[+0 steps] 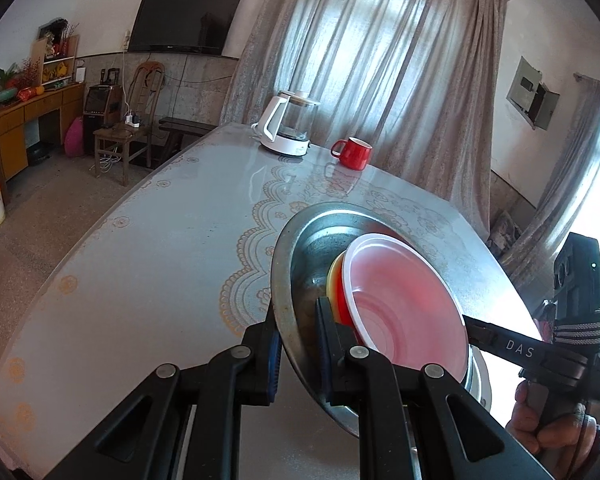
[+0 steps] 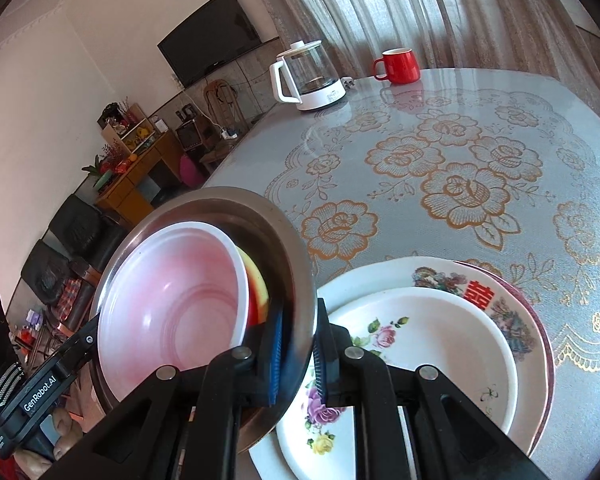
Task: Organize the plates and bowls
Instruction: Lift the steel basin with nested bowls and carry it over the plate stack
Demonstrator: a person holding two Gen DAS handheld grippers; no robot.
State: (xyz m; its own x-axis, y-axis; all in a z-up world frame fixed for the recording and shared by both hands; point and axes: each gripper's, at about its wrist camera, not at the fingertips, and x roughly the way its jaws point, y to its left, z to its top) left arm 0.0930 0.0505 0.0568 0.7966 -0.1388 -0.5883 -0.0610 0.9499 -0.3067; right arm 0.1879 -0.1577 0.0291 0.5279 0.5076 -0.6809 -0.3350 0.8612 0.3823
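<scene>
Bowls (image 2: 172,300) nest in the basin (image 2: 296,264), left of the stacked plates (image 2: 440,320).

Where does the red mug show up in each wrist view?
Left wrist view: the red mug stands on the far part of the table, just above centre, right of the kettle.
Right wrist view: the red mug stands near the top, right of centre, at the far table edge.
Shared landmark: the white-and-glass kettle, left of the mug in both.
</scene>
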